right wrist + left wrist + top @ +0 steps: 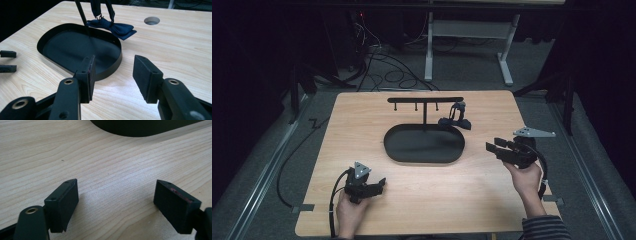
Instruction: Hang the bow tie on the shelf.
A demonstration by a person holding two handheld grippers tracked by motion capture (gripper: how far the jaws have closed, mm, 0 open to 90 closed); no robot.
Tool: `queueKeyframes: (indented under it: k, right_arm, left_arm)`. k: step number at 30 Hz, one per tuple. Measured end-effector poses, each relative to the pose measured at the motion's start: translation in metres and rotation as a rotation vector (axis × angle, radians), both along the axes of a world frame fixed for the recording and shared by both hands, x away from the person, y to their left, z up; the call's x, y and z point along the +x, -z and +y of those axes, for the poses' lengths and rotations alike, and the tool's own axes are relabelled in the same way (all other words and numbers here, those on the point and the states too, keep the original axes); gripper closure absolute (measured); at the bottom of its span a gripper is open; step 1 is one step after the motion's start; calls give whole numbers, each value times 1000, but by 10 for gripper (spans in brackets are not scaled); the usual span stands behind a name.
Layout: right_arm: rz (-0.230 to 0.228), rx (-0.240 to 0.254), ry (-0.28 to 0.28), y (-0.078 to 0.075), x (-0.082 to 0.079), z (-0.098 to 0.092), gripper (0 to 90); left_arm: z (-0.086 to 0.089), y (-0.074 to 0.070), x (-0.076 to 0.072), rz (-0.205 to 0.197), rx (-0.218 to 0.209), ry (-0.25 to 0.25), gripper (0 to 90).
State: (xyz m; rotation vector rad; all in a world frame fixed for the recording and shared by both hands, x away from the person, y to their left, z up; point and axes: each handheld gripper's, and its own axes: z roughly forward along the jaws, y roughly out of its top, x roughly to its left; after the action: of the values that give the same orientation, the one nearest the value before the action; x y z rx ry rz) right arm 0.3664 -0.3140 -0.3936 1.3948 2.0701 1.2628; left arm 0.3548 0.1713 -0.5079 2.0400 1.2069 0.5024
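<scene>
Both grippers, left gripper [381,185] and right gripper [492,146], held with jaws apart, empty. Dark blue fabric bow tie [111,26] hangs ahead of right gripper, beyond black oval metal tray [117,61]. Risk, judged: a reach snags the thin stand post [81,13], tipping it.

Left claw [116,202] gapes wide over wooden table [105,165].

Dim room around a pale wooden worktop [362,150]
Grey carpet floor [537,70]; black cables [382,65] tangled behind; white table frame [507,50] beyond; dark surroundings.
</scene>
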Motion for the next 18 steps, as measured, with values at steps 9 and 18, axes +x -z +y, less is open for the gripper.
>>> queueKeyframes:
  k: [9, 18]
  right_arm:
    - [25, 17, 8, 15, -5, -3, 533]
    - [13, 30, 24, 23, -9, -1, 542]
  left_arm:
    - [0, 0, 0, 0, 0, 0, 204]
    - [0, 0, 0, 0, 0, 0, 204]
